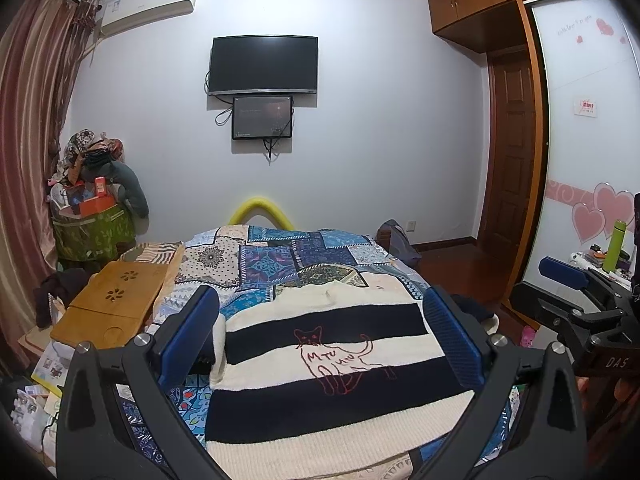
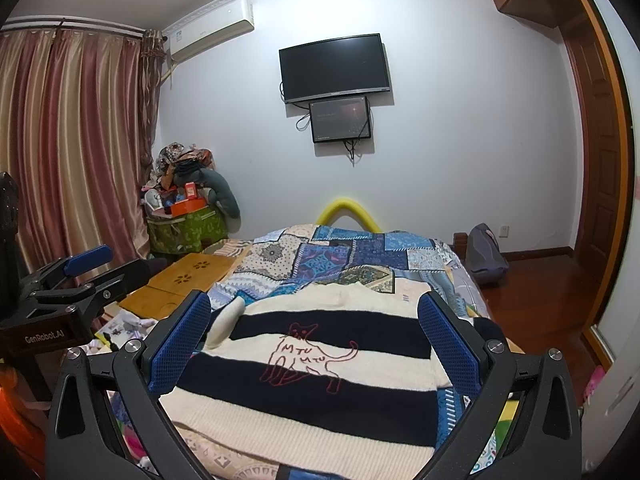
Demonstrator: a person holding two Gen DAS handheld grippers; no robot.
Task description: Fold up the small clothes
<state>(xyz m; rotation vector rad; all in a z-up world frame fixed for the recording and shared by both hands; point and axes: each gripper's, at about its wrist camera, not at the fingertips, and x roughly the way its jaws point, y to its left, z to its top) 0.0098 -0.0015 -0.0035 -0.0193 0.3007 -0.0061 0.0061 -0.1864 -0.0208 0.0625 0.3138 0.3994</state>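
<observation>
A small cream and black striped sweater [image 1: 328,364] with a red cat outline lies flat on the patchwork bedspread [image 1: 280,256]; it also shows in the right wrist view [image 2: 304,368]. One sleeve is folded in at its left side [image 2: 226,324]. My left gripper [image 1: 320,320] is open and empty, held above the sweater's near part. My right gripper [image 2: 314,320] is open and empty, also above the sweater. The right gripper shows at the right edge of the left wrist view [image 1: 576,284], and the left gripper at the left of the right wrist view [image 2: 80,268].
A wooden lap table [image 1: 116,300] lies on the bed's left side. A green bag piled with clutter [image 1: 94,228] stands by the curtain. Papers lie on the floor at left [image 1: 48,368]. A backpack [image 2: 486,256] and wooden floor are at the right.
</observation>
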